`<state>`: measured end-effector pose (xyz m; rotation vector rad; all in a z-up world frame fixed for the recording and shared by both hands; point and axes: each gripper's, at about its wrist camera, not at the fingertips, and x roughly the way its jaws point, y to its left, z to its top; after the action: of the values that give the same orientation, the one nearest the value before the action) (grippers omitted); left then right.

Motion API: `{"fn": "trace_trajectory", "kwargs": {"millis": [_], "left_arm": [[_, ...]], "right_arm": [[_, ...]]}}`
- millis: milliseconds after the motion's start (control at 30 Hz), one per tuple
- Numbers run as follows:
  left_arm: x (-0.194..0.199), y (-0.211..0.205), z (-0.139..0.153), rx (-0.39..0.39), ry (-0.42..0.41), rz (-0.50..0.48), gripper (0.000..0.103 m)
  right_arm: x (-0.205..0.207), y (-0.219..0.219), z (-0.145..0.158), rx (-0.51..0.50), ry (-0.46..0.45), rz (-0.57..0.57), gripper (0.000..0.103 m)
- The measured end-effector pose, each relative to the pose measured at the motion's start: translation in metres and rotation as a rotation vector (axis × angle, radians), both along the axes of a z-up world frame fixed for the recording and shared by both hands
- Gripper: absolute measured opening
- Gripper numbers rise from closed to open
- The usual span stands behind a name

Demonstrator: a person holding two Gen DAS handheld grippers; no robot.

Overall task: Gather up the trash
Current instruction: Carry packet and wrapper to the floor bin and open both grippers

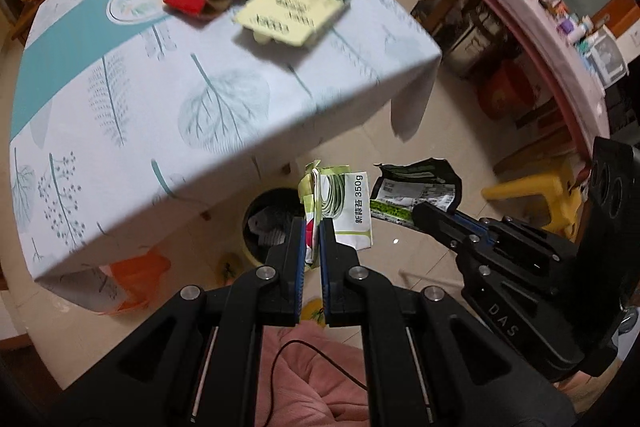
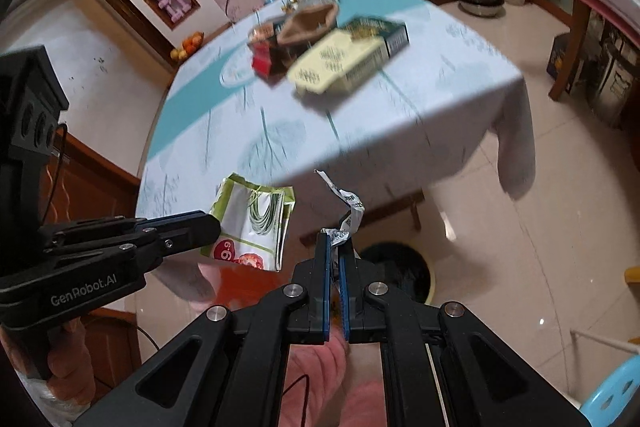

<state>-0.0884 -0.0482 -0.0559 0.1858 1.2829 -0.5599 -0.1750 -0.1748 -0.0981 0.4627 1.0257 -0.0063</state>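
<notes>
Clearly both scraps are feather-light, limp film: your left gripper [image 1: 312,243] has its jaws clamped on the crumpled green-and-white plastic food wrapper [image 1: 344,207], your right gripper [image 2: 335,255] pinches the dark foil wrapper [image 1: 416,189], bin [image 2: 430,279] at one o'clock below.

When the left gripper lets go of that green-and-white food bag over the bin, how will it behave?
The green-and-white bag looks empty and crumpled, so probably very light and floppy. Its folded top stands above the left gripper, suggesting creases hold some shape. It may flutter rather than drop straight into the bin.
</notes>
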Motion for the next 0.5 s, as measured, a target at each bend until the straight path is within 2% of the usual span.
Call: {"fn": "trace_trajectory", "kwargs": {"millis": [133,267,500], "left_arm": [[-0.005,-0.004,-0.023,0.042,-0.001,-0.014,0.004],[-0.006,-0.007,-0.057,0.090,-0.017,-0.032,0.004],[-0.013,-0.010,-0.128,0.113,-0.045,-0.071,0.004]], "right_arm": [[-0.004,0.006,-0.025,0.010,0.033,0.004,0.004],[0.000,0.010,-0.054,0.023,0.065,0.000,0.004],[0.016,0.007,-0.135,0.048,0.120,-0.039,0.004]]}}
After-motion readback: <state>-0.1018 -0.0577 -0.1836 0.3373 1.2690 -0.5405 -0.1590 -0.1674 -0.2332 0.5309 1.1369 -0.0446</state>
